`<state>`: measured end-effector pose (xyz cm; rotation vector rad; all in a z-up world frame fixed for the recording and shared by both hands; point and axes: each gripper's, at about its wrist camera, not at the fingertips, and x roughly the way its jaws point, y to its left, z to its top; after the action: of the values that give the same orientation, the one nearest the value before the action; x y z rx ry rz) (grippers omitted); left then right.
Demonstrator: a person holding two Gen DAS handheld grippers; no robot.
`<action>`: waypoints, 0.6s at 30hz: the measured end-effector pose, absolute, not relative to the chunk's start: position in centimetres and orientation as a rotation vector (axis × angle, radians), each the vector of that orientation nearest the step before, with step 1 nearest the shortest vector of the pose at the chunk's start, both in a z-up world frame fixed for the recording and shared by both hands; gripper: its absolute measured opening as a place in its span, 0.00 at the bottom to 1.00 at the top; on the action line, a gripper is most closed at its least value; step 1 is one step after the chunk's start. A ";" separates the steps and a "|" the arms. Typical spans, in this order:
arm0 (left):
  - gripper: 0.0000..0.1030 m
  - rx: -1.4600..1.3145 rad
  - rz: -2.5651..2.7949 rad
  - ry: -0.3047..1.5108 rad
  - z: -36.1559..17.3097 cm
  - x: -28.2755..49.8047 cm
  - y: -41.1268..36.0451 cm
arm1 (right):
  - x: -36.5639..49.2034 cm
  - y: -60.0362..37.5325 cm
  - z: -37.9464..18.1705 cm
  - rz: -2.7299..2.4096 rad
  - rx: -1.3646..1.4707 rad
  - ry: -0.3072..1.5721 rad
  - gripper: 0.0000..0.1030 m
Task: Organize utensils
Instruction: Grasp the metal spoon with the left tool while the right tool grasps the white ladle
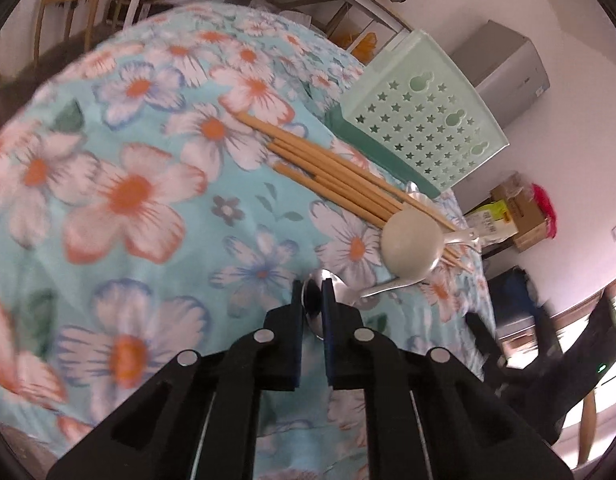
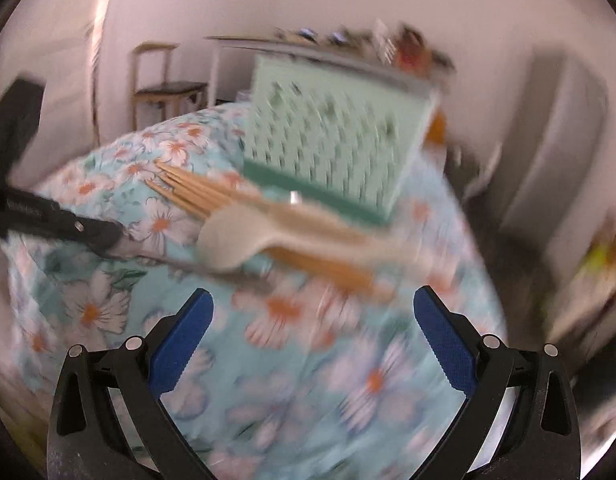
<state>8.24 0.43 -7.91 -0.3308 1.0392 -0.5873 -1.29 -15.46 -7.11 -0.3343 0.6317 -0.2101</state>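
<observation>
my left gripper (image 1: 312, 286) is clamped on the bowl of a metal spoon (image 1: 350, 294) lying on the floral tablecloth (image 1: 140, 184). just right of it a cream spoon (image 1: 412, 246) rests on the wooden chopsticks (image 1: 332, 168), near the green perforated basket (image 1: 424, 116). my right gripper (image 2: 312, 300) hangs above the cloth with its jaws spread wide, holding nothing.

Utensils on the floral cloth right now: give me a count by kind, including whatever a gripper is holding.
Wooden chopsticks: about 5, the bundle overlaps so not exact
Pale ladle-style spoon: 1
Metal spoon, clamped in the left gripper: 1
Total: about 7. The right gripper holds nothing.
</observation>
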 end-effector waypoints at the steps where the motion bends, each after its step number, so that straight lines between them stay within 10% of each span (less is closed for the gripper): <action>1: 0.08 -0.316 -0.583 1.037 -7.8 8.2 0.7 | -0.8 -14.9 -6.9 -0.201 -0.414 0.619 0.93; 18: 0.11 -0.137 -0.464 0.991 -6.9 9.4 3.6 | 3.9 -12.0 -12.5 -0.048 -1.213 0.580 0.48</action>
<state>9.38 3.63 -6.92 -0.1374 0.9912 -0.4644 3.91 -12.02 -12.50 -1.2132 0.5802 -0.0480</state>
